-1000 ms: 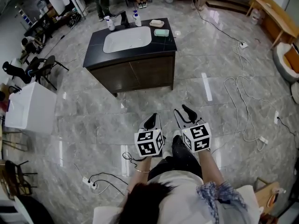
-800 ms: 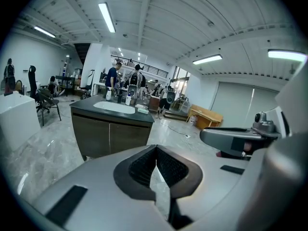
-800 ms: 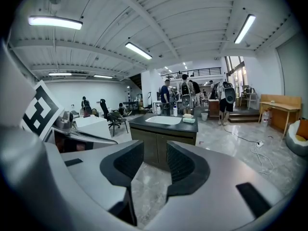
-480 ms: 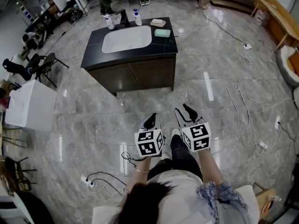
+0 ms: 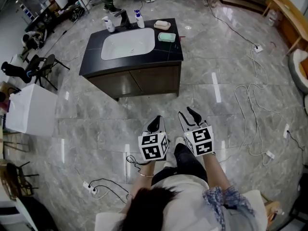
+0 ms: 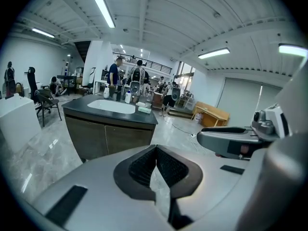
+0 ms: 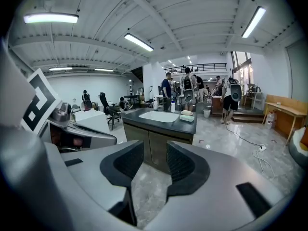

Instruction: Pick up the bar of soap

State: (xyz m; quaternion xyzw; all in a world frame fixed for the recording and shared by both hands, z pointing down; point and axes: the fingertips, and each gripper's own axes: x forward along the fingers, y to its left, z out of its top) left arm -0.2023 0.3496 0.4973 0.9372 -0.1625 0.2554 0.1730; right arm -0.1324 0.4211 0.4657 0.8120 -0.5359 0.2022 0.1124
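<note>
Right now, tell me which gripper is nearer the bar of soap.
Right, narrowly. The left gripper and right gripper hang side by side, far short of the bar of soap on the counter; the right reaches slightly further forward.

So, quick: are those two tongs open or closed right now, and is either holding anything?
Left tongs: closed, tips together, holding nothing.
Right tongs: open, nothing between them.

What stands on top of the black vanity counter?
A white basin, a faucet, two pump bottles, a beige bar of soap and a pale green dish. What lies under the soap is covered.
</note>
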